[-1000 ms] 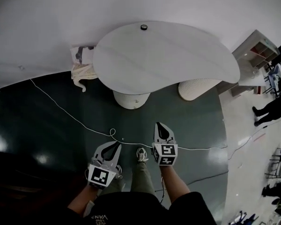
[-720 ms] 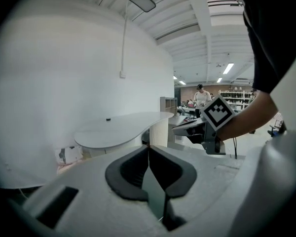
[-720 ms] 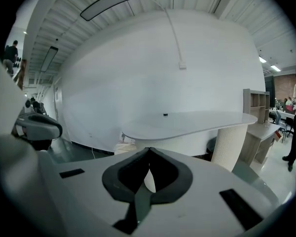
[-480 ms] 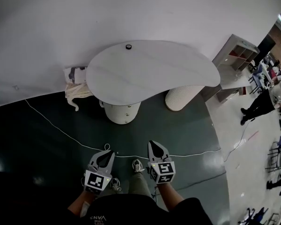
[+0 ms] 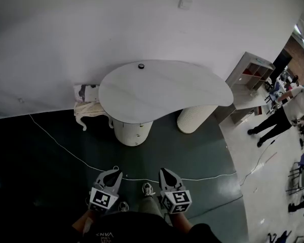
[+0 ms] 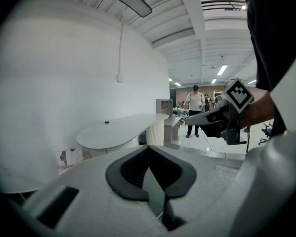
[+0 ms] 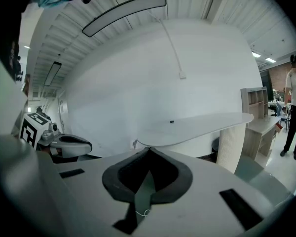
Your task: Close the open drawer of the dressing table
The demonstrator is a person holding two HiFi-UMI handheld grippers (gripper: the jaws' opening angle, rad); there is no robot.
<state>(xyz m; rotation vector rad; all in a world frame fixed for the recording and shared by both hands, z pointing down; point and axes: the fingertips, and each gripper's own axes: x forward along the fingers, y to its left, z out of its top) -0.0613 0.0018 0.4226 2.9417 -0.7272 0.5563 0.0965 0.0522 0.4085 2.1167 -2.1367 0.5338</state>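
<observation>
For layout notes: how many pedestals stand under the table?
2: a smooth pedestal under the left, a ribbed pedestal under the right end; the top may hide more.

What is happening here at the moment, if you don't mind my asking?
A person stands on the dark floor well short of the white dressing table, holding a gripper in each hand. The left gripper and the right gripper are both shut and empty, held low near the body and aimed towards the table. Neither touches the table's drawer pedestal, and from here I cannot tell whether a drawer is open.
</observation>
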